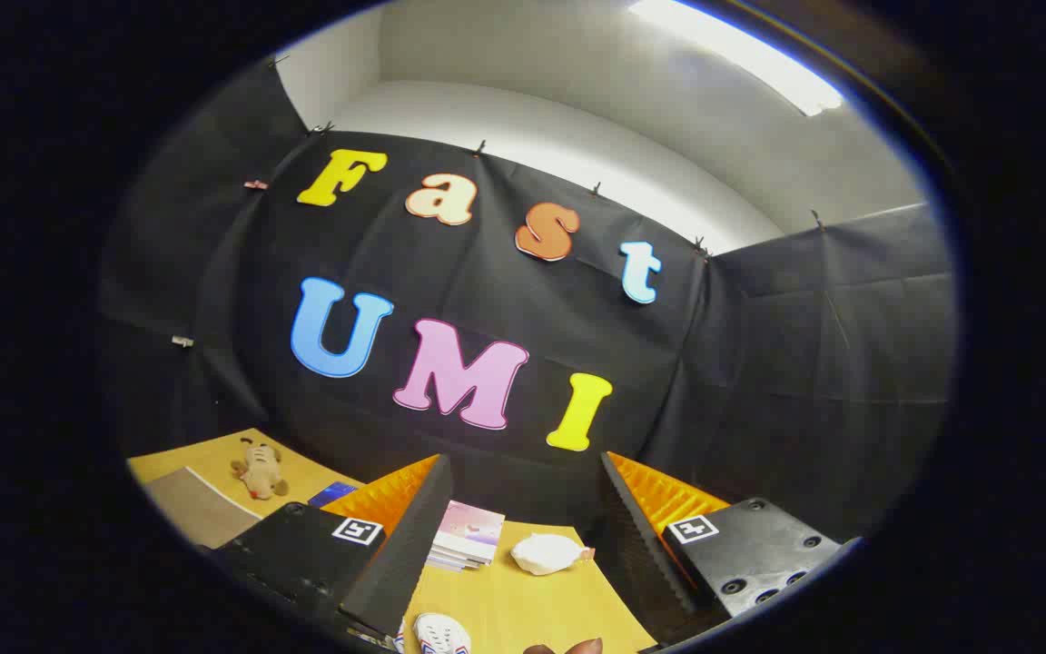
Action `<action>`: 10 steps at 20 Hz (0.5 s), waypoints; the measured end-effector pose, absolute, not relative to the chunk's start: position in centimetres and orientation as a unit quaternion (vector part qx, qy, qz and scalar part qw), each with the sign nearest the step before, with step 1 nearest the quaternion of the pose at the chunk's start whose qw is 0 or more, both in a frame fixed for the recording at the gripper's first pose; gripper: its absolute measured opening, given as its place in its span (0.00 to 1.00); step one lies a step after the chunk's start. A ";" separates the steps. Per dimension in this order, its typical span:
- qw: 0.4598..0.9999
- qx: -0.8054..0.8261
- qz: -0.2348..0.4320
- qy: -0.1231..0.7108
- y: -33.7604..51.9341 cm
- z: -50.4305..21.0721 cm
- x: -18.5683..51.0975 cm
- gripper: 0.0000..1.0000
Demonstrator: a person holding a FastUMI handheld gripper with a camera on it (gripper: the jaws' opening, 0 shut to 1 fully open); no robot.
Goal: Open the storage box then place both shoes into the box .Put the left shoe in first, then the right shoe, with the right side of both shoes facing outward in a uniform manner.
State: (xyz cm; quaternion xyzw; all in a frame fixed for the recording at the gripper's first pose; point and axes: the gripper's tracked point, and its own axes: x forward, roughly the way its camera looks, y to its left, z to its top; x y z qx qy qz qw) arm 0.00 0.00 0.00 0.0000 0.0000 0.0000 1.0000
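you are over a tan wooden table (523, 604) inside a booth: black cloth walls stand behind it, a white room wall and ceiling rise above the cloth, and a lit strip lamp (736, 54) runs along the ceiling high above your right finger. a paler panel or mat (196, 509) lies on the table out beyond your left finger.

your gripper (518, 509) is tilted up toward the cloth, its fingers spread well apart and pressing on nothing, with bare table showing in the gap.

the shoe (439, 633) lies low in that gap, close in by the base of your left finger. you see just one end of it: white, rounded, with small red and dark marks on it. that end points roughly forward along the fingers, but too little shows for you to tell its long axis or which shoe it is.

farther ahead between the fingers lies a white crumpled lump (546, 553), nearer the right finger; you cannot tell what it is. a stack of thin books (467, 536) with a pink cover rests just beside the left finger. beyond the left finger sits a small brown plush toy (258, 470), and a dark blue card (332, 493) lies between it and that finger. a dark rounded bit (568, 647), perhaps a fingertip, shows at the near end of the gap.
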 end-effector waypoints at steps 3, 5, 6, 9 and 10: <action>0.998 -0.018 0.054 -0.014 2.7 0.0 0.5 0.97; 0.996 -0.015 0.084 -0.018 4.3 -0.3 1.1 0.98; 0.995 -0.008 0.097 -0.019 5.3 -0.4 1.5 0.98; 0.992 0.017 0.122 -0.022 7.4 -0.3 2.1 0.98; 0.991 0.018 0.128 -0.023 7.9 -0.3 2.4 0.98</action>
